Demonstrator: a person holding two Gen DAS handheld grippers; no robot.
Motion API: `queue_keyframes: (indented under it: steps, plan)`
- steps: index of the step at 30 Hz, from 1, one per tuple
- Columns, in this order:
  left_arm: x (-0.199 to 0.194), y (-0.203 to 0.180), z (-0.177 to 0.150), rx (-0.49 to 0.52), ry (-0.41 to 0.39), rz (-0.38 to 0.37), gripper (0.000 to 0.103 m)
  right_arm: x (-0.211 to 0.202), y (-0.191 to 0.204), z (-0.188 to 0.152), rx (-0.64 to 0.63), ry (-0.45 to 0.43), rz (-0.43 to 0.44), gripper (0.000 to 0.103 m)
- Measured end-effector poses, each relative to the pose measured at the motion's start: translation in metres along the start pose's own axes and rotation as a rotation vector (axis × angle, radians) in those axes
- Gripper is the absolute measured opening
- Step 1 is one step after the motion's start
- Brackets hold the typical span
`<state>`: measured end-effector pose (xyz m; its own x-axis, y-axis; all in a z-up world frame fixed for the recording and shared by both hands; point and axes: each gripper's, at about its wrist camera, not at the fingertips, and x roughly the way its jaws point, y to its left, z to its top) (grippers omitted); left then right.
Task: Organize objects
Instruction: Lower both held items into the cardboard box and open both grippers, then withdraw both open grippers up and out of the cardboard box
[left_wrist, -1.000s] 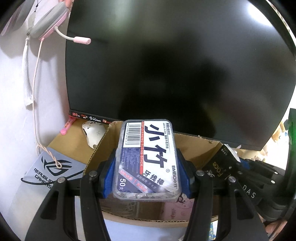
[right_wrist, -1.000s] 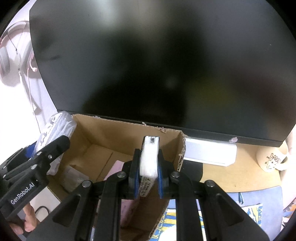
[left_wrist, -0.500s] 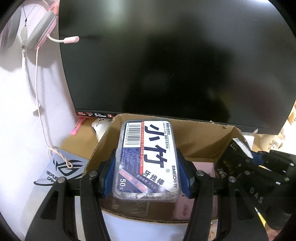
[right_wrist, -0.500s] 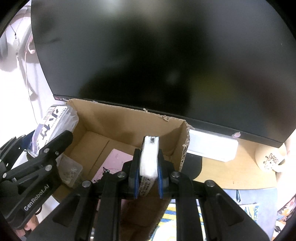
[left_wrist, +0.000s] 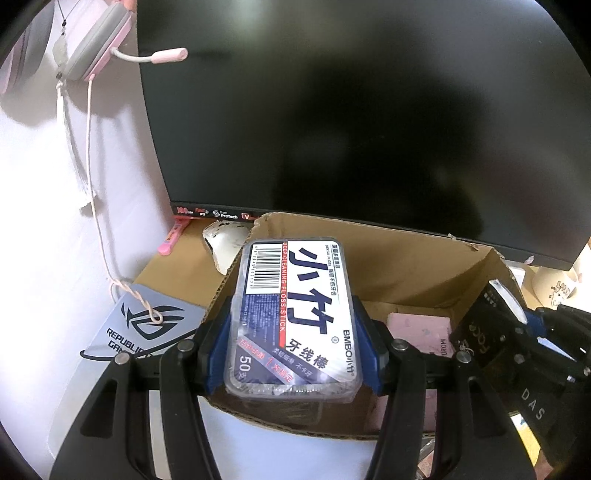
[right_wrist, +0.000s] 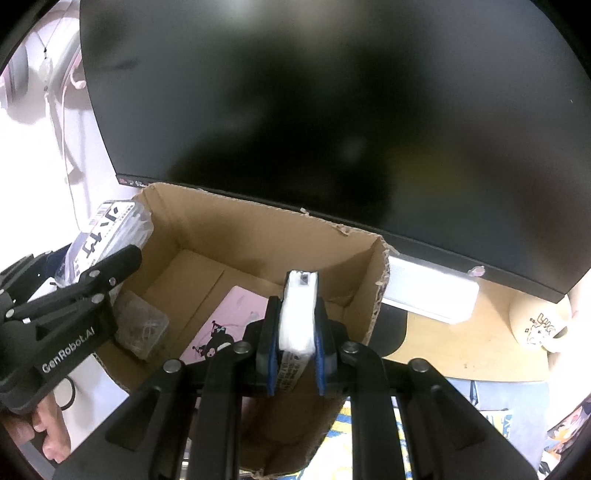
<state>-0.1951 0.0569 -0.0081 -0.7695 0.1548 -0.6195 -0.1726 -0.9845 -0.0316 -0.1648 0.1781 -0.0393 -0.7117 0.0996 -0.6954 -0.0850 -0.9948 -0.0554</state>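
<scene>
Above the near left corner of the cardboard box (left_wrist: 417, 273), a clear floss-stick case (left_wrist: 291, 317) with a white and blue label is clamped flat between the blue pads of the left tongs (left_wrist: 291, 347), its barcode end pointing toward the monitor (left_wrist: 351, 110). In the right wrist view the same case (right_wrist: 107, 236) hangs over the box's left wall (right_wrist: 162, 221), with the left tongs (right_wrist: 110, 273) reaching in from the left and a hand (right_wrist: 48, 435) on their grip. The right tongs (right_wrist: 297, 332) are clenched on a slim white packet (right_wrist: 299, 310), held on edge over the right half of the box and just inside its right wall. Down in the box lie a pink packet (right_wrist: 229, 325) with a dark cartoon figure and a small clear bag (right_wrist: 142, 328) near the left wall. The box stands on the desk (right_wrist: 461, 350) right before the dark monitor. Left of the box are a pale computer mouse (left_wrist: 225, 247), a pink pen (left_wrist: 173, 236) and a grey mat (left_wrist: 147, 325) with a logo; a pink headset (left_wrist: 96, 40) hangs on the wall above. Right of the box sit a white bar-shaped device (right_wrist: 428, 291) under the screen and a cream mug (right_wrist: 535, 325).
</scene>
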Motion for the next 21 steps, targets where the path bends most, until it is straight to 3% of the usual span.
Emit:
queue_keyframes:
  steps: [10, 18, 21]
  plan:
    - [-0.004, 0.003, 0.001, -0.003, 0.017, 0.005, 0.058, -0.005, 0.002, 0.002, -0.009, -0.003, 0.027, 0.018]
    - [-0.024, 0.005, 0.005, 0.008, -0.036, 0.030, 0.066, -0.008, -0.005, -0.001, 0.012, 0.005, 0.047, 0.019]
    - [-0.033, 0.007, 0.007, 0.003, -0.059, 0.038, 0.081, -0.011, -0.003, 0.000, 0.018, -0.006, 0.040, 0.035]
